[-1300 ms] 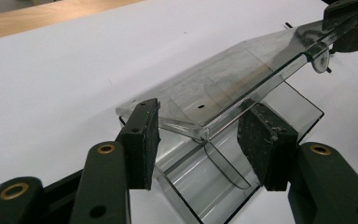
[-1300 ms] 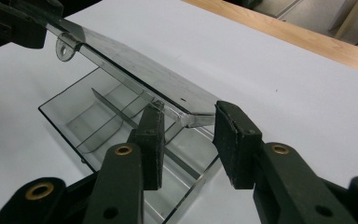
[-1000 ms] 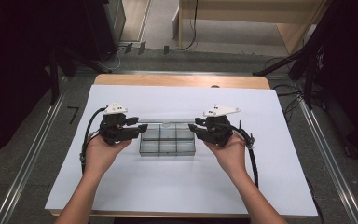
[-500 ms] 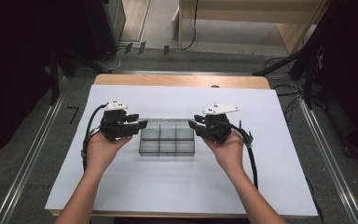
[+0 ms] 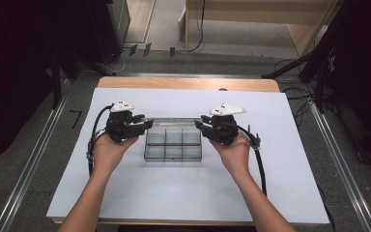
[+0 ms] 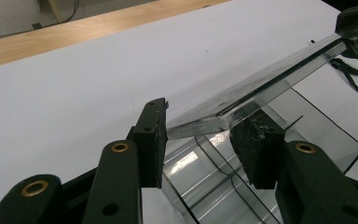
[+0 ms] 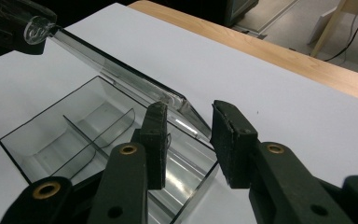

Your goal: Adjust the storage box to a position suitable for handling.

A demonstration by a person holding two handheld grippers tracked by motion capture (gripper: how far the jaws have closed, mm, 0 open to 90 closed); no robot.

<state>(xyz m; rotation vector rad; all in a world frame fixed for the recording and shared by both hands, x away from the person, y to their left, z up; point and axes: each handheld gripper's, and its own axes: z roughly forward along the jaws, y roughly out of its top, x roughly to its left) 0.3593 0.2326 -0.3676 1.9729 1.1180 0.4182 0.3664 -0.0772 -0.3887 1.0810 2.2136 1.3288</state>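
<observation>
While the clear box sits on the white sheet in the middle of the desk, its lid is raised at the far edge, and each lid end is flanked by tongs. The left tongs have just been closing around the lid's corner, one pad touching, the other just off it. The right tongs stand apart around the other corner, not pressing it.

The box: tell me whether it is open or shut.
Open. The clear box's lid is raised off it, one end at each gripper, and the empty compartments show under it.
</observation>
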